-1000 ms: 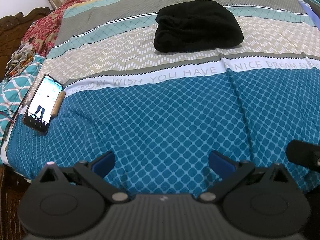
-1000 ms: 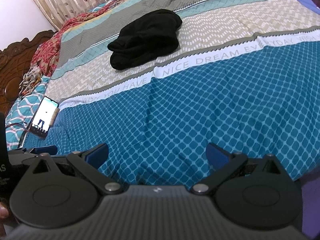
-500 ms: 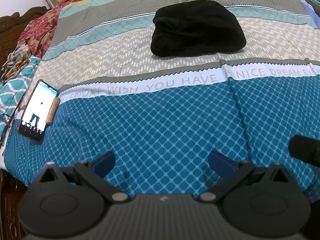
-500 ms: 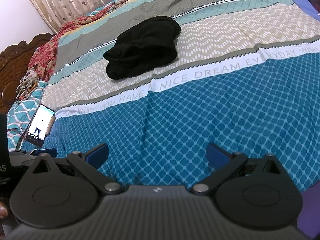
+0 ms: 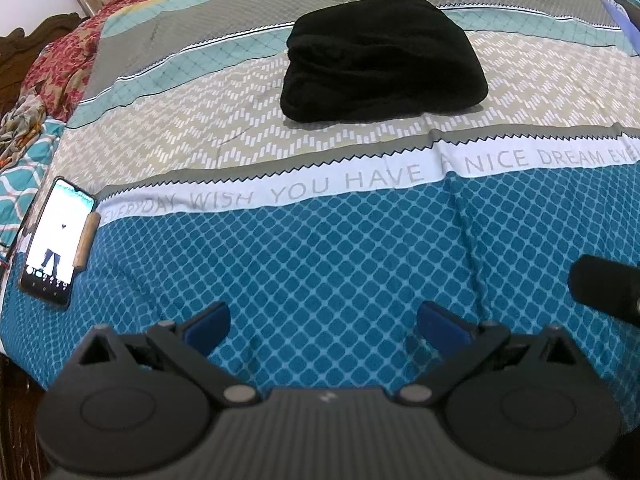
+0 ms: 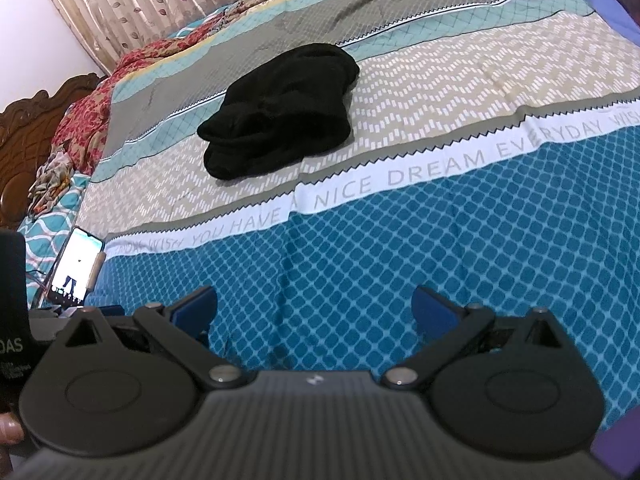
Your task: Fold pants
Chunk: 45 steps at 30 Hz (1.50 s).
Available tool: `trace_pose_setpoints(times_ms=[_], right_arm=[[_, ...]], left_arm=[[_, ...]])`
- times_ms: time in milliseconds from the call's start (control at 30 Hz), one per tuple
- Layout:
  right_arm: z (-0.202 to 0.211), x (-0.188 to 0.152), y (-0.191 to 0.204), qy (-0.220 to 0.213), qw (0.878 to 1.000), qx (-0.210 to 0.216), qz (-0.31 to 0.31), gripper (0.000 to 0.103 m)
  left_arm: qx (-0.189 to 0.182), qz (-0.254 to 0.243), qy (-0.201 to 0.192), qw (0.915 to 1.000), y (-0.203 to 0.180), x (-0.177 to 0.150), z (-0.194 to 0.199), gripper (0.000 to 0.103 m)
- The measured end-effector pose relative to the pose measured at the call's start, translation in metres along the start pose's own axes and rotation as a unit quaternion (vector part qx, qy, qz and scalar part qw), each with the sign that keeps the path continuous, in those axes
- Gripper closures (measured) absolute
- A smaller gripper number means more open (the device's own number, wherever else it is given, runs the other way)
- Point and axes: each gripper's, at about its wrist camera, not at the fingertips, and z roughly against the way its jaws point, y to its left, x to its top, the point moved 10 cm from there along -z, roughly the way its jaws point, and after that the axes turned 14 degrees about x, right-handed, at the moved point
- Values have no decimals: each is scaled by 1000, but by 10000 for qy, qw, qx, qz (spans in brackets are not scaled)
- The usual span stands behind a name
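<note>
The black pants (image 5: 382, 60) lie as a folded bundle on the beige zigzag band of the bedspread, far ahead of both grippers; they also show in the right wrist view (image 6: 280, 114). My left gripper (image 5: 324, 326) is open and empty, over the blue diamond part near the bed's front edge. My right gripper (image 6: 314, 308) is open and empty, over the same blue part, to the right of the left one. The pants are well beyond both sets of fingertips.
A phone (image 5: 56, 242) with a lit screen lies on the bed at the left, also in the right wrist view (image 6: 76, 266). Patterned cloths (image 5: 60, 64) are heaped by the wooden headboard (image 6: 36, 120). A curtain (image 6: 160, 4) hangs behind.
Both grippers have moved slightly forward toward the pants, which appear larger and nearer. Both stay open. The pants have not moved.
</note>
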Motion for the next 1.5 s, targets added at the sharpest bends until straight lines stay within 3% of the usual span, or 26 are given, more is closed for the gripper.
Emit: trace_pose_setpoints(times_ms=[1500], right_arm=[[-23,45,-18,-1,9998,-27,207,0]], left_arm=[[-200,6,-104,9997,-27,57,-25,0]])
